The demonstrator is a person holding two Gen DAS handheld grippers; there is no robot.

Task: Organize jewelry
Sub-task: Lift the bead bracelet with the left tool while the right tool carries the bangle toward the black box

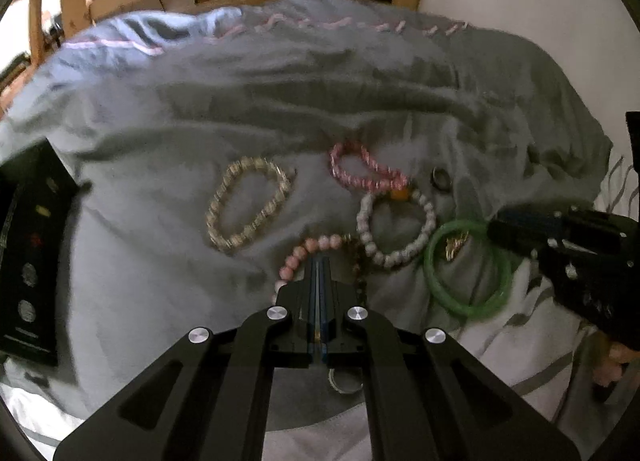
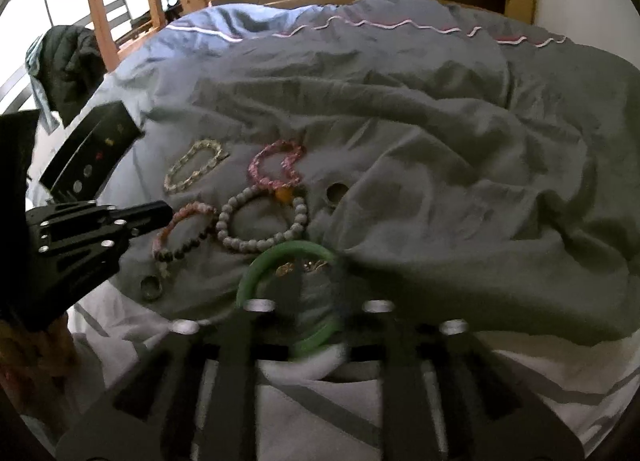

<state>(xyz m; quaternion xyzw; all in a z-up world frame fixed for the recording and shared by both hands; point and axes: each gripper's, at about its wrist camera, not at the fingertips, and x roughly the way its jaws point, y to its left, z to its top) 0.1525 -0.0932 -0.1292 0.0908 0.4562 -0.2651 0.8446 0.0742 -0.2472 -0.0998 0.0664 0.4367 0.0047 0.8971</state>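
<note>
The jewelry lies scattered on a grey blanket spread over a bed, clustered toward its near edge, with a black display card of small pieces resting at the blanket's left edge. The left gripper has its fingers pressed flat together with nothing between them, tips poised just over the pink bead bracelet, which lies directly ahead of it as a loop partly pink and partly dark beads. The right gripper sits low over the green bangle; its own view is heavily blurred, so I cannot tell whether its jaws are parted or closed, though the bangle's near arc seems to pass right under the fingers. From the left view that gripper's tip touches or nearly touches the bangle's far-right rim. A small gold charm lies inside the bangle. Between the two tools is the white bead bracelet, with the pink crystal bracelet and clear crystal bracelet farther back, and a dark ring beside them. The right hand looks nearest to a first pick: the bangle lies flat, so its rim must be straddled.
</note>
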